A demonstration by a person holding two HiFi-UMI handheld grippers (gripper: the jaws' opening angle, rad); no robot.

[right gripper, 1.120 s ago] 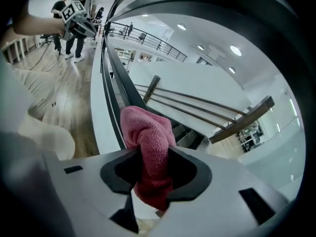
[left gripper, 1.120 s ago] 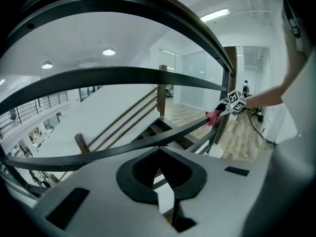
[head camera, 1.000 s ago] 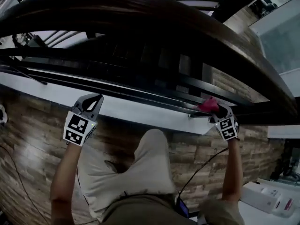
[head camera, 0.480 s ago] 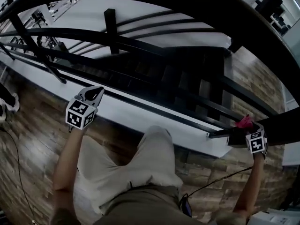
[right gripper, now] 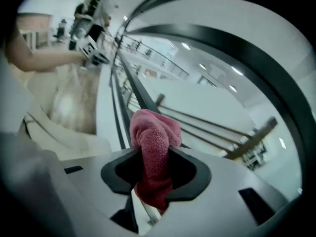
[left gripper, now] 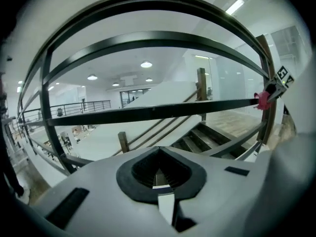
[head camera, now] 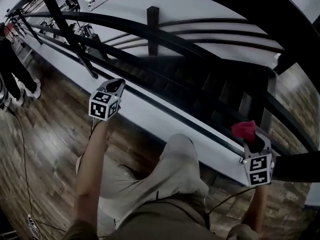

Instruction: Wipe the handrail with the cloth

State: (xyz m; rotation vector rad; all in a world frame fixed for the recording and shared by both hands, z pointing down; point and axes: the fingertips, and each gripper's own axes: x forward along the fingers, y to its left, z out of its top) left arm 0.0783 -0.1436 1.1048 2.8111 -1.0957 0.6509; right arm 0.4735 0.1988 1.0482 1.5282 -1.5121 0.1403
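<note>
A dark metal railing with several curved bars runs from upper left to lower right; its low bar (head camera: 165, 115) passes between my grippers. My right gripper (head camera: 253, 140) is shut on a red cloth (head camera: 244, 129), which bulges out of the jaws right at that bar's lower right end. In the right gripper view the cloth (right gripper: 154, 142) fills the right gripper (right gripper: 153, 181), with the bar (right gripper: 139, 94) just beyond. My left gripper (head camera: 114, 87) hovers near the bar further left, shut and empty. The left gripper (left gripper: 159, 174) faces a horizontal bar (left gripper: 148, 113), with the cloth (left gripper: 261, 99) far right.
A white ledge (head camera: 145, 115) runs under the railing, and stairs (head camera: 210, 86) descend beyond it. Wood flooring (head camera: 45, 134) with a thin cable (head camera: 22, 154) lies at the left. Another person (head camera: 12, 66) stands at the left edge. My own beige trouser leg (head camera: 172, 176) fills the bottom middle.
The head view has swung left, showing more floor and a standing person. My right gripper holds the cloth at the low bar throughout; my left gripper has risen closer to the railing.
</note>
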